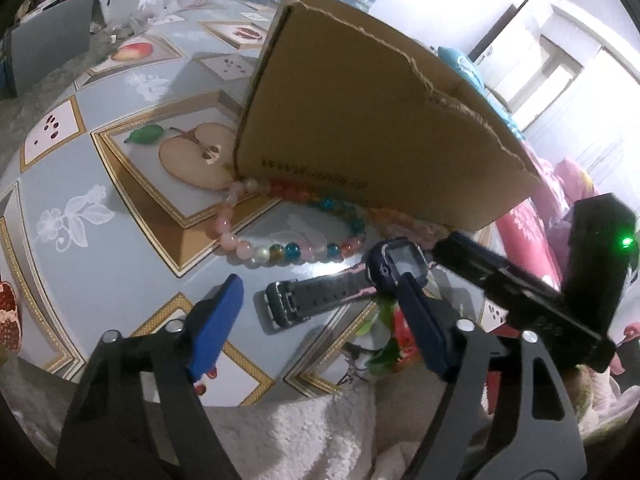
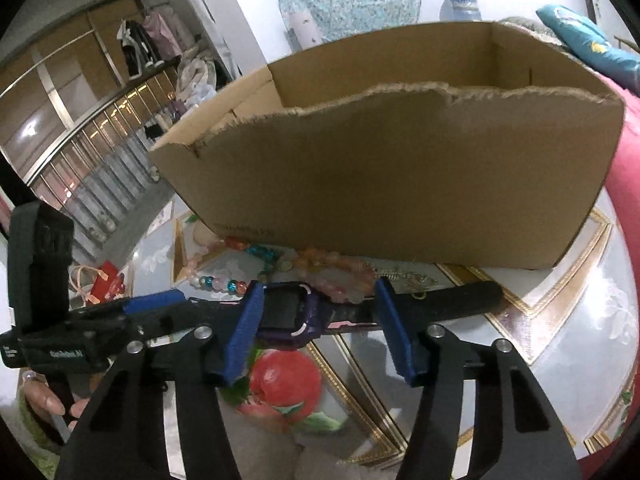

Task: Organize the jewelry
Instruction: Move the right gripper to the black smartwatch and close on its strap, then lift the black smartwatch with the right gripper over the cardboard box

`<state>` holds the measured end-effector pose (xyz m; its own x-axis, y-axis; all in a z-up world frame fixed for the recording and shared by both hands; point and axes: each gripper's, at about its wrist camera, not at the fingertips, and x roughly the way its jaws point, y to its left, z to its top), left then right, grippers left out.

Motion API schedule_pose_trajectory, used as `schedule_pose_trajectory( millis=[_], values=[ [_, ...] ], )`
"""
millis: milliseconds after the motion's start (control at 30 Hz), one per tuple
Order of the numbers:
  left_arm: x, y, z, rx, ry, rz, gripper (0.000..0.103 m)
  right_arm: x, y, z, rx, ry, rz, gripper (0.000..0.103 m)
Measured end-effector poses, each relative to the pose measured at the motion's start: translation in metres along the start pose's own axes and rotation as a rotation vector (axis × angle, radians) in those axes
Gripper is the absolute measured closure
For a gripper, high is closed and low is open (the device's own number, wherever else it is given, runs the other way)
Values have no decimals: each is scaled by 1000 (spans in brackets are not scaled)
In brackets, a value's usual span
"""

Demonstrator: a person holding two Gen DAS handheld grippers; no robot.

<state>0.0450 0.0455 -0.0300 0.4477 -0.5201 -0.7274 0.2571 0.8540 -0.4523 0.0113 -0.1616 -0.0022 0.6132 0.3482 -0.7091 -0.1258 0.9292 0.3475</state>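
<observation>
Blue pads frame the work in both wrist views. My left gripper (image 1: 316, 312) stands spread, its jaws well apart over the grey strap of the watch (image 1: 340, 280), which lies flat on the surface (image 1: 120, 264) near its front edge. One left pad hangs clear of the strap's buckle end; the other sits right against the purple watch case, though I cannot tell whether it presses on it. Nothing is pinched in that gripper.

My right gripper (image 2: 320, 320) is about half spread and straddles the same watch (image 2: 292, 312). One right pad lies at the side of the dark watch face, the other across the black strap further along. The jaws bracket the watch, but I cannot tell whether the pads bear on it. In the right wrist view my left gripper (image 2: 152, 304) reaches in from the side, its blue pad level with the strap.

Just behind the watch lies a beaded bracelet (image 1: 280, 224) of pink, blue and orange beads, touching the foot of the cardboard box (image 1: 380, 120). The box stands open-topped with a torn upper rim, further back on the surface. A thin chain (image 2: 408, 276) lies between the box and the strap.
</observation>
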Motion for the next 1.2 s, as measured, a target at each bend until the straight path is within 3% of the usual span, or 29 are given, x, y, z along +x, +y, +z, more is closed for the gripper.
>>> schedule_pose_trajectory(
  millis=[100, 367, 433, 533, 600, 833, 967, 1200],
  values=[
    [1, 4, 2, -23, 3, -38, 38, 6, -1, -1, 10, 26, 4, 55],
    [-1, 20, 2, -154, 31, -252, 39, 7, 2, -4, 10, 55, 1, 55],
    [-1, 19, 1, -161, 33, -272, 39, 7, 3, -5, 10, 61, 2, 55],
    [-2, 11, -1, -132, 30, -251, 43, 6, 4, -6, 12, 69, 4, 55],
    [-2, 5, -1, -107, 31, -223, 51, 5, 5, -8, 12, 74, 6, 56],
    [2, -11, 1, 1, 27, -14, 86, 5, 6, -12, 15, 75, 11, 56],
    [13, -14, 1, 2, 43, 40, 89, -4, 0, -11, 16, 65, -1, 56],
    [16, -21, -1, 56, 41, 89, 89, -22, -38, -4, 69, 25, -121, 56]
  ],
)
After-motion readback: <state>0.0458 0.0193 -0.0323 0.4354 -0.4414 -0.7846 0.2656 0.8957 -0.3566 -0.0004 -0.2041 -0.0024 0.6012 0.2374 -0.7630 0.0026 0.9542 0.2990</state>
